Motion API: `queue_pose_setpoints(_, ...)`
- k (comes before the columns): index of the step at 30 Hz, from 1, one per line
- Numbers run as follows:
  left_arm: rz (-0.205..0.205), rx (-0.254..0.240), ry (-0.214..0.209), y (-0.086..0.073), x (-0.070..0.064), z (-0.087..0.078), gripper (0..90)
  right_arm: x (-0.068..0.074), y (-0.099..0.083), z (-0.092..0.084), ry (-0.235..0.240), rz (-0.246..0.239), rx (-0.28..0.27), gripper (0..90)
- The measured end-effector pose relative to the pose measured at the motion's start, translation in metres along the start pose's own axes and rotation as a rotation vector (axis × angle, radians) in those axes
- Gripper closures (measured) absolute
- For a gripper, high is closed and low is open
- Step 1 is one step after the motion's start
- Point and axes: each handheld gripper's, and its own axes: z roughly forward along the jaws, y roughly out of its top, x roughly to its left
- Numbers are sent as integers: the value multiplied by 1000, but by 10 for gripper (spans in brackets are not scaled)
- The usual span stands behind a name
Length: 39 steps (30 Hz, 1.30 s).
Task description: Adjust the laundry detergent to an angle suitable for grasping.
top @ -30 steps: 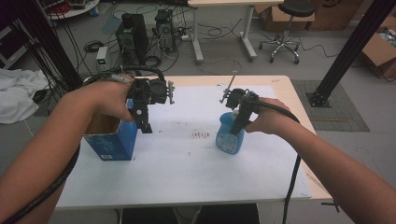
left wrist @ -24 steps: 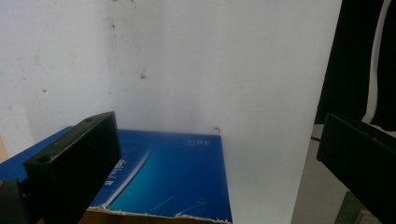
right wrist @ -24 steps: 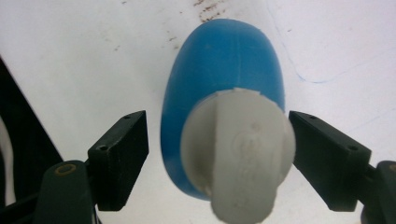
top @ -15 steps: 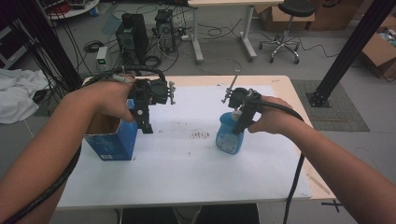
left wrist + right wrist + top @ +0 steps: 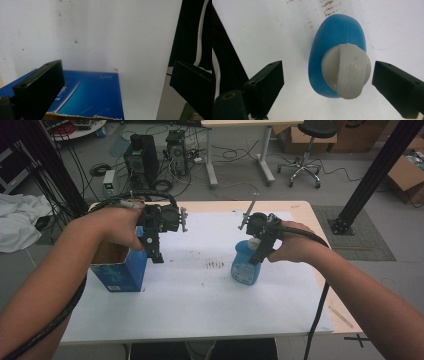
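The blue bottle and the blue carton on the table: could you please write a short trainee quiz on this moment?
1. True or false: the right gripper is clamped on the white cap of the blue bottle.
2. Which thing stands under the left gripper? A. a mug B. the open blue carton C. a bowl
3. Fill in: bottle and carton both stand on a ___ sheet that covers the table.

Key
1. False: its jaws have just been opening and stand apart on either side of the cap.
2. B
3. white
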Motion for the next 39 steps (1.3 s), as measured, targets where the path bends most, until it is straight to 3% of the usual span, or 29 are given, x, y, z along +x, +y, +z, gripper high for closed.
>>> queue_pose_setpoints(8, -1, 2, -3, 0, 0, 0, 1, 4, -1, -7, -14, -36, -26, 0)
queue_pose_setpoints(14, 1, 2, -2, 1, 0, 0, 1, 5, -6, -13, -9, -44, -42, 0)
queue_pose_setpoints(22, 3, 2, 0, 3, -2, -3, 1, 7, -16, -31, -14, -55, -13, 0)
queue_pose_setpoints(30, 6, 8, 8, 6, -6, -8, 1, 10, -41, -50, -26, -50, 17, 0)
queue_pose_setpoints(39, 11, 15, 14, 10, -10, -9, 1, 19, -61, -51, -2, -95, 55, 0)
